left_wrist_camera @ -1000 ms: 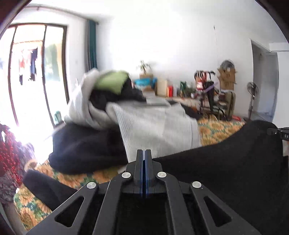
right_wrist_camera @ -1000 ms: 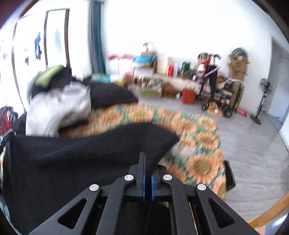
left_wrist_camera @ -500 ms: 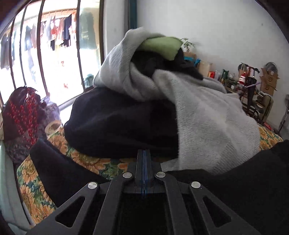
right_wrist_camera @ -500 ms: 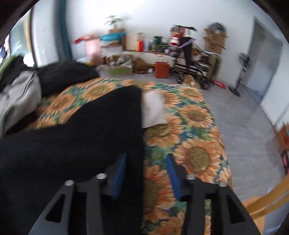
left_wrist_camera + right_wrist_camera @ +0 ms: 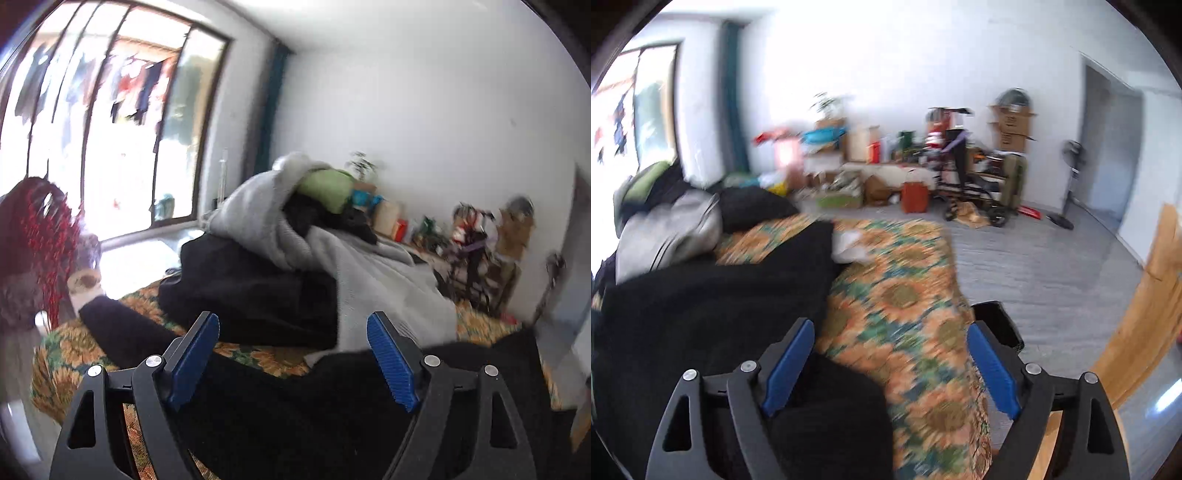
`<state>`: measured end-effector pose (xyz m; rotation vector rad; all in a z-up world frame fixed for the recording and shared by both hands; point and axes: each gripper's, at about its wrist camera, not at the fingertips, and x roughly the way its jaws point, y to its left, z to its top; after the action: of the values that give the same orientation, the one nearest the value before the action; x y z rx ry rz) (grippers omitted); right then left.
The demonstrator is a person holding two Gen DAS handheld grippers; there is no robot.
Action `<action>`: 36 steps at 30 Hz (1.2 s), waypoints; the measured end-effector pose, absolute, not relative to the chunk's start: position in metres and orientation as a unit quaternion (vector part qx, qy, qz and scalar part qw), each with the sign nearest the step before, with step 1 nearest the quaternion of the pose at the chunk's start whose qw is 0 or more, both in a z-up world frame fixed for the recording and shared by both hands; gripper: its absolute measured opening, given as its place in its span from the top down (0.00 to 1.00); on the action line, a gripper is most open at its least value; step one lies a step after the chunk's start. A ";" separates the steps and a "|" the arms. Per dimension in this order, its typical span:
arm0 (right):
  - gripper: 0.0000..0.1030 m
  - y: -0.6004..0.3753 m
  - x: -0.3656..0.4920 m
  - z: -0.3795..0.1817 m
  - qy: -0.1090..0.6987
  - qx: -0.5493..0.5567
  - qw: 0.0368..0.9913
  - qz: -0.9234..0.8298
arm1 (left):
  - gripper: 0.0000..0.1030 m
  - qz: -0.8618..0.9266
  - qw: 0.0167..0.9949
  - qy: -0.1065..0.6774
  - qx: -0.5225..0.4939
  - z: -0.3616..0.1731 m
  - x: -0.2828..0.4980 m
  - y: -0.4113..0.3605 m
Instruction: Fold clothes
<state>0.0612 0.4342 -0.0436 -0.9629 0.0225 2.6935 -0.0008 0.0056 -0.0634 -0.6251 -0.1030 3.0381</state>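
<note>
A black garment (image 5: 332, 406) lies spread on the sunflower bedspread (image 5: 258, 360). In the right wrist view the same black garment (image 5: 713, 314) covers the left half of the bedspread (image 5: 908, 295). My left gripper (image 5: 293, 354) hovers over the garment's near edge; its jaws are opening wide and the blue pads press on nothing. My right gripper (image 5: 890, 362) is over the garment's right edge, its jaws also opening with only cloth and bedspread below them. Both views are blurred by motion.
A heap of grey, black and green clothes (image 5: 295, 258) sits at the far side of the bed, shown also as a clothes heap (image 5: 665, 221). Beyond lie the grey floor (image 5: 1034, 266), cluttered boxes (image 5: 1012, 125), a fan (image 5: 1071, 184), and a wooden edge (image 5: 1145, 314) at right.
Both grippers were shut on the black garment a second ago; the right opened first, then the left, and the garment now lies flat on the bed. Both hands swung sideways.
</note>
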 end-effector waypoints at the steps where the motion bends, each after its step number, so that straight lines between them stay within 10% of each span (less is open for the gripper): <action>1: 0.15 0.423 0.059 -0.047 -0.004 -0.345 0.126 0.930 | 0.20 0.976 0.024 0.022 -0.217 -0.069 -0.001 0.022; 8: 0.15 0.340 0.043 -0.092 -0.082 -0.398 0.020 0.913 | 0.20 0.923 0.031 0.237 -0.302 -0.133 -0.009 0.061; 21: 0.08 0.381 0.062 -0.110 -0.022 -0.422 0.082 0.903 | 0.20 0.950 0.057 -0.006 -0.306 -0.114 -0.009 -0.020; 28: 0.07 0.403 0.115 -0.087 -0.065 -0.370 0.166 0.912 | 0.20 0.926 0.165 -0.027 -0.338 -0.098 0.001 0.006; 36: 0.12 0.472 0.139 -0.097 0.084 -0.393 0.113 0.909 | 0.20 0.904 0.142 0.087 -0.394 -0.122 0.010 0.072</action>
<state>0.1392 0.4724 -0.0965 -1.1521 0.2472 2.6667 0.0102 0.0722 -0.1220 -1.1365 0.2512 2.6083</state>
